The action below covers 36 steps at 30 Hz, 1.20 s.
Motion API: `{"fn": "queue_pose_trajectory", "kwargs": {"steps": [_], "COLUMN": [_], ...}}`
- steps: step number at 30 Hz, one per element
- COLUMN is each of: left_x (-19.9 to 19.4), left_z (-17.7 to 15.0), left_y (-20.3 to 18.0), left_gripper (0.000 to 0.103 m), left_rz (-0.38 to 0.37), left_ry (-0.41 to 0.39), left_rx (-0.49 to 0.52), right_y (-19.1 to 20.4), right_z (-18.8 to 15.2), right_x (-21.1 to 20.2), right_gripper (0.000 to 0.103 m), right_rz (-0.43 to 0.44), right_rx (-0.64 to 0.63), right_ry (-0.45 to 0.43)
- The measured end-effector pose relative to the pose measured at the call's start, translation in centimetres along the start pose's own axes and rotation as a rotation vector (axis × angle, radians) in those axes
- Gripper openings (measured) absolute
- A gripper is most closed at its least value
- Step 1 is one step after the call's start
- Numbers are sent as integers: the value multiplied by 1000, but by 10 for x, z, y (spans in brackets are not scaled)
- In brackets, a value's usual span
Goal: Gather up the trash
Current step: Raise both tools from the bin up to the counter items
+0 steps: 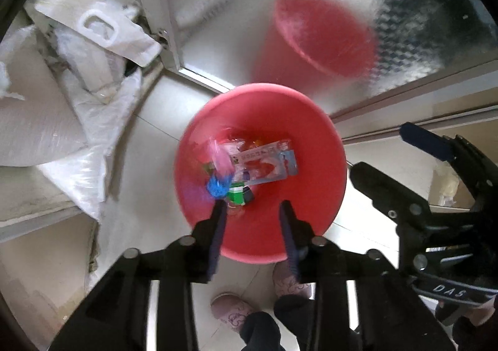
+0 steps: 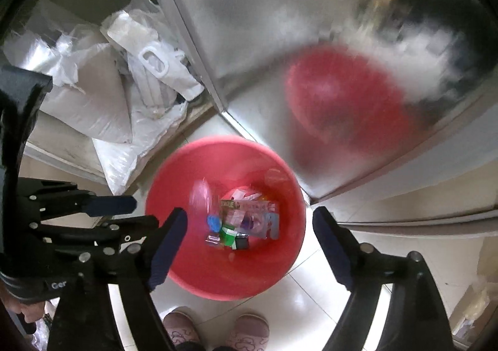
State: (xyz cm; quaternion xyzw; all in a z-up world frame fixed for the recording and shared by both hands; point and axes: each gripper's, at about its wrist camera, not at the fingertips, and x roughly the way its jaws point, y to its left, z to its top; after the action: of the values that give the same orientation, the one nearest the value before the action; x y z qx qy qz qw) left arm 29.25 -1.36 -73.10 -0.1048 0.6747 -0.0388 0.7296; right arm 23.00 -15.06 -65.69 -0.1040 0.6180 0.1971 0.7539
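A red plastic bin (image 1: 311,139) stands on the tiled floor; it also shows in the right wrist view (image 2: 280,182). Inside lie several wrappers: a red-and-white packet (image 1: 264,162), a pink wrapper (image 1: 222,158), a blue scrap (image 1: 218,187), and the same pile shows in the right wrist view (image 2: 246,220). My left gripper (image 1: 253,211) hangs open and empty over the bin's near side. My right gripper (image 2: 249,226) is open wide and empty above the bin. Each gripper shows in the other's view: the right one (image 1: 398,148) and the left one (image 2: 115,214).
A frosted glass door (image 1: 280,8) behind the bin reflects it. White plastic bags (image 1: 93,39) are piled at the left by the door frame; they also show in the right wrist view (image 2: 124,86). The person's slippers (image 2: 214,330) stand just before the bin.
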Motion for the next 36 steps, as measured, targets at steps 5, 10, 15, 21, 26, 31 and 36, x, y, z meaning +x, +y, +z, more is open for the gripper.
{"fn": "queue_pose_trajectory", "kwargs": {"steps": [5, 10, 15, 21, 26, 31, 36], "left_x": [-54, -137, -219, -336, -423, -499, -545], "left_z": [-7, -15, -23, -35, -43, -40, -32], "left_y": [3, 2, -4, -10, -22, -41, -54], "left_gripper": [72, 85, 86, 86, 90, 97, 103], "left_rz": [37, 27, 39, 34, 16, 23, -13], "left_ry": [-20, -73, -127, -220, -278, -349, -410], "left_rx": [-10, -27, -20, -33, -37, 1, 47], "right_y": [8, 26, 51, 72, 91, 93, 86], "right_z": [5, 15, 31, 50, 66, 80, 93], "right_x": [-38, -101, -176, -271, -352, -426, -470], "right_gripper": [96, 102, 102, 102, 102, 102, 102], "right_rz": [-8, -34, -53, -47, -56, -75, -98], "right_rx": [7, 8, 1, 15, 14, 33, 64], "right_ry": [3, -16, -64, -124, -193, -272, -345]}}
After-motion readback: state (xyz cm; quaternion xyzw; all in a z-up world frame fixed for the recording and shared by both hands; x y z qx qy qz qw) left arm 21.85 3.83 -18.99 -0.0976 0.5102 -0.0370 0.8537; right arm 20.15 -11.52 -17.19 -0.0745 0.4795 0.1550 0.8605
